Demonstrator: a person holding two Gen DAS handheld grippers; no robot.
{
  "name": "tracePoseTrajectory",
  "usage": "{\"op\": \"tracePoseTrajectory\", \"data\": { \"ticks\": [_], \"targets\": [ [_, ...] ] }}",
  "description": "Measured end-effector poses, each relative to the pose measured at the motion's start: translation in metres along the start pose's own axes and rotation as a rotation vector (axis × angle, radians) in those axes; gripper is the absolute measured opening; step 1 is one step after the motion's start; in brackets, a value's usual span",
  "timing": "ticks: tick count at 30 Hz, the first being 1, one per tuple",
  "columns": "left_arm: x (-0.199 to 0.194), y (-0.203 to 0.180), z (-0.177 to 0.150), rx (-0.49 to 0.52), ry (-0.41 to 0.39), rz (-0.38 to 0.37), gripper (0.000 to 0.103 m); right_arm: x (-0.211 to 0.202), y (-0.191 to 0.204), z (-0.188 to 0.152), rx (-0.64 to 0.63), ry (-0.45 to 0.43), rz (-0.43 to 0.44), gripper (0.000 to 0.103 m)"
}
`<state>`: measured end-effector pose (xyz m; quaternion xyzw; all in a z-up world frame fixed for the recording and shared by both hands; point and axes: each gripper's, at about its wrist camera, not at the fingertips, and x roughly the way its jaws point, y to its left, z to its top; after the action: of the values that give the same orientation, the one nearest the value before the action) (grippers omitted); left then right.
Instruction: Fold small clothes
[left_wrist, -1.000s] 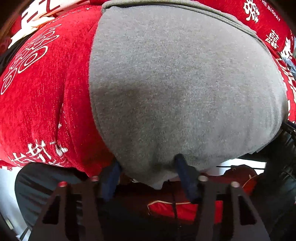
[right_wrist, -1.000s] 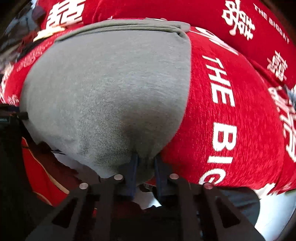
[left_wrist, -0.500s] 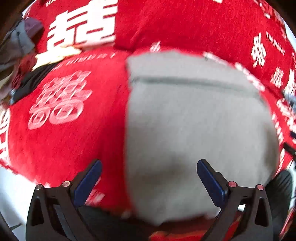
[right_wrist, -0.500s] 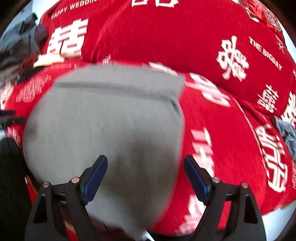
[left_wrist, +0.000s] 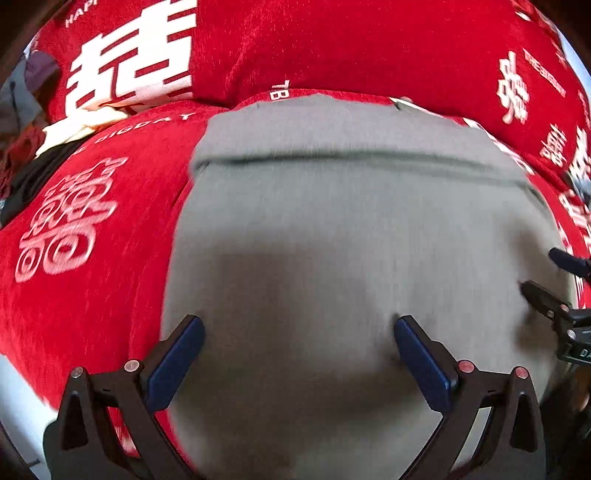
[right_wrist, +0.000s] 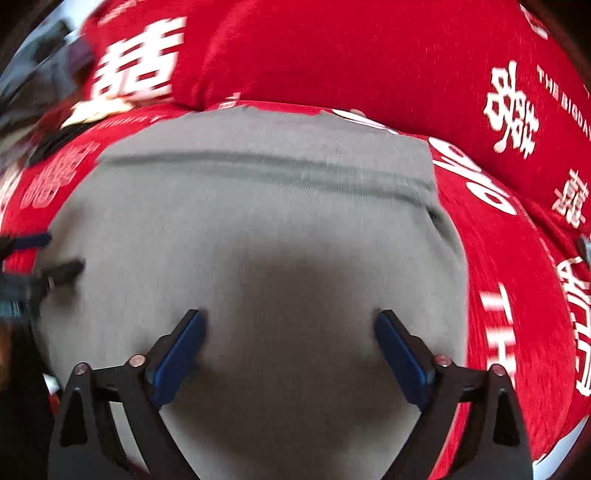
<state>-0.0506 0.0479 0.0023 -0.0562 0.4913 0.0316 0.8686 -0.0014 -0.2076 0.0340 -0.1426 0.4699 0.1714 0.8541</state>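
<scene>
We hold our left claw (left_wrist: 297, 350) and right claw (right_wrist: 290, 343) wide apart over the gray cloth (left_wrist: 351, 229) on the red cover (left_wrist: 92, 295).

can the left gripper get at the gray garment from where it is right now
Probably yes. The left gripper is open right over the gray garment, which lies flat on the red cover with nothing between the fingers and the cloth.

Left gripper (left_wrist: 297, 334) and right gripper (right_wrist: 290, 328) side by side, fingers spread wide, nothing between them.
</scene>
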Motion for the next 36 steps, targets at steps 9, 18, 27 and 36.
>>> {"op": "tracePoseTrajectory", "data": {
  "ticks": [9,18,27,36],
  "targets": [
    [-0.01,0.005,-0.051,0.016,0.215,-0.008,0.103,-0.022,0.011,-0.079,-0.211,0.224,-0.104,0.102],
    [0.012,0.043,-0.072,-0.189,0.373,-0.092,0.103,-0.017,-0.051,-0.101,0.131,0.307,0.053,0.083],
    [-0.023,0.003,-0.067,0.007,0.31,-0.104,0.014,-0.04,-0.051,-0.095,0.108,0.23,0.128,0.013],
    [-0.055,0.045,0.014,-0.119,0.054,-0.198,0.01,-0.078,-0.094,-0.02,0.212,-0.072,0.251,0.013]
  ]
}}
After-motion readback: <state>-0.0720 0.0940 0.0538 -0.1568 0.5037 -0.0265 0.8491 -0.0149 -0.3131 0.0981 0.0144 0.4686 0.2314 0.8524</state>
